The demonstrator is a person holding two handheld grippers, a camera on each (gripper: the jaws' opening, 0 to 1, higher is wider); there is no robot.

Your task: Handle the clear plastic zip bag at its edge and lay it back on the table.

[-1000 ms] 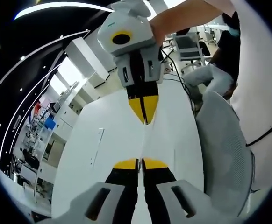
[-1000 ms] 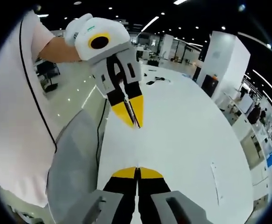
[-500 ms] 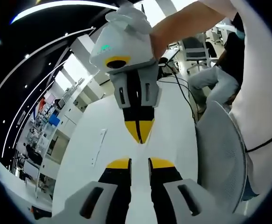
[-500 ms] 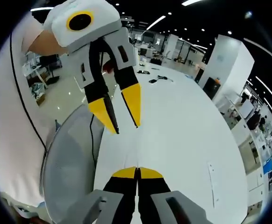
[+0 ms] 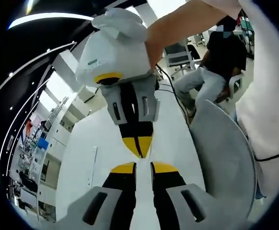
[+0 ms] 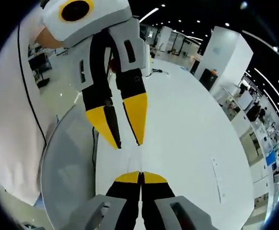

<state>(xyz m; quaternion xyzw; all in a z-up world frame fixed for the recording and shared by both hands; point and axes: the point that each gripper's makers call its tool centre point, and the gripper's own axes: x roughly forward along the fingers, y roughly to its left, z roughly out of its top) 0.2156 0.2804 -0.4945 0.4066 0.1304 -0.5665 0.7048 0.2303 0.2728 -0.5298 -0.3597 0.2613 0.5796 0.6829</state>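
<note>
The clear plastic zip bag (image 6: 140, 160) shows as a faint see-through edge running up from my right gripper (image 6: 140, 176), whose yellow-tipped jaws are shut on it; most of its film is too transparent to make out. My left gripper (image 6: 127, 136) hangs just above that edge with its jaws spread apart. In the left gripper view my left gripper (image 5: 144, 167) stands open, a gap between its tips. Just above it my right gripper (image 5: 138, 147) points down with its tips pressed together, held by a hand in a white glove. Both are over the white table (image 6: 187, 134).
A grey chair back (image 5: 226, 163) (image 6: 67, 163) stands against the table's near edge. A thin white strip (image 5: 92, 165) (image 6: 217, 179) lies flat on the table. Cables (image 5: 170, 86) trail at the far end. A seated person (image 5: 211, 62) is behind the chair.
My left gripper's jaws, pressed together a second ago, have parted and stay apart. My right gripper's jaws stay pressed together. The two grippers have drawn closer.
</note>
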